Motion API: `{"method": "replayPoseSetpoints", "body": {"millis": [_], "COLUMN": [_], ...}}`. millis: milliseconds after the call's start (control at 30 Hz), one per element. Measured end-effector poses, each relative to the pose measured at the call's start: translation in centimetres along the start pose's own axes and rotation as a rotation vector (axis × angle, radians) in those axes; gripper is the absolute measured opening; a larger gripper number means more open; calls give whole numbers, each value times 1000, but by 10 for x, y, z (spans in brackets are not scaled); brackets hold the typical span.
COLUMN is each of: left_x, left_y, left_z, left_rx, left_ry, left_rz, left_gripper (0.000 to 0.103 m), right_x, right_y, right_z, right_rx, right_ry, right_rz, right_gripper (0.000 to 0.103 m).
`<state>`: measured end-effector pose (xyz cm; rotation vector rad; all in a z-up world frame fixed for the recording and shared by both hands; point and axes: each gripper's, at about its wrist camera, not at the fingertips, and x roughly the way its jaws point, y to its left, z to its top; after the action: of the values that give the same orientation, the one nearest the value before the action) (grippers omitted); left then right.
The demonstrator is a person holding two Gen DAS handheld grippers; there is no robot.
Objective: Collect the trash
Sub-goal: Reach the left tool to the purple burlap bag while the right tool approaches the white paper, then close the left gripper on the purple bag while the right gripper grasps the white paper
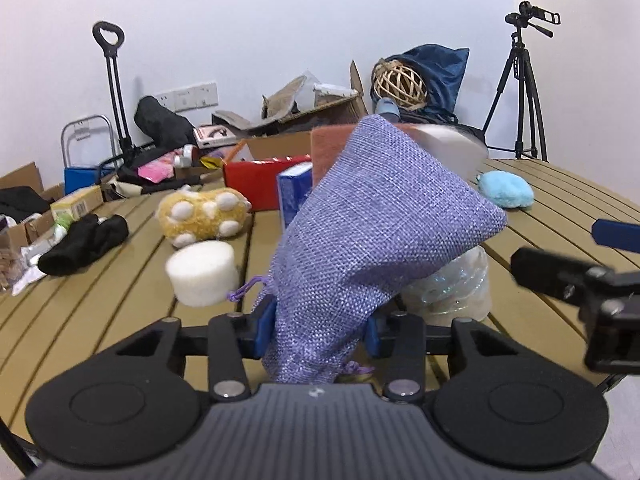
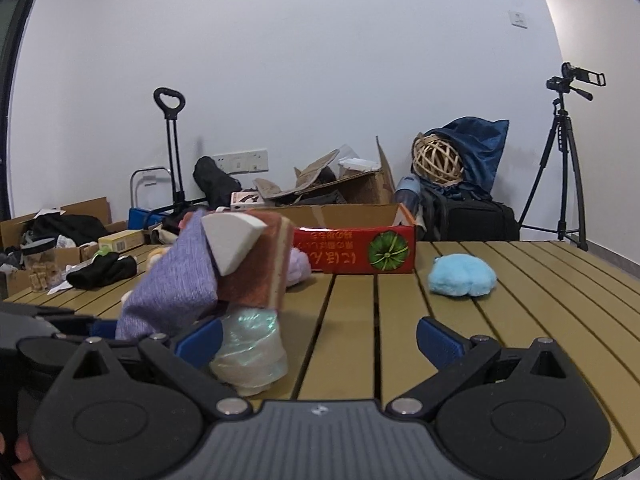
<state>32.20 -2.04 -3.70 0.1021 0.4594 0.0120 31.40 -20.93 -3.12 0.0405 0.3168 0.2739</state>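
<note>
The left gripper [image 1: 318, 330] is clamped on the mouth end of a purple pouch [image 1: 372, 236], which stands up from the jaws above the desk [image 1: 120, 280]. Its long axis rises up and leans to the right, with the drawstring end low at the pads and the closed end high.

The right gripper [image 2: 320, 340] has its jaws wide apart, with nothing between them; a crumpled plastic wrap [image 2: 250, 350] lies just beside its left finger, under the pouch.

I judge that the pouch serves as the trash bag and the step in hand is to hold it ready. The next move asks the right gripper to shift left, close on the wrap and bring it to the mouth of the pouch, which must first be opened.
</note>
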Motion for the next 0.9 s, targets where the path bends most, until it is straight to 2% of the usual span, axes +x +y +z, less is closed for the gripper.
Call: {"method": "replayPoseSetpoints", "body": {"millis": [233, 433, 633, 900], "left_x": [-5, -6, -9, -20], "left_y": [11, 21, 26, 23], "left_z": [-6, -12, -14, -13], "left_rx": [14, 18, -3, 4], "left_ry": [15, 29, 25, -7], "left_rz": [25, 33, 16, 6], "left_gripper": [43, 43, 43, 43], "right_x": [10, 22, 24, 17], "right_y": [20, 33, 27, 3], "right_z": [-10, -22, -31, -23], "right_rx": [-11, -49, -27, 51], "right_ry": [47, 96, 95, 66], "right_rz": [46, 24, 33, 20], "right_gripper": [103, 103, 102, 102]}}
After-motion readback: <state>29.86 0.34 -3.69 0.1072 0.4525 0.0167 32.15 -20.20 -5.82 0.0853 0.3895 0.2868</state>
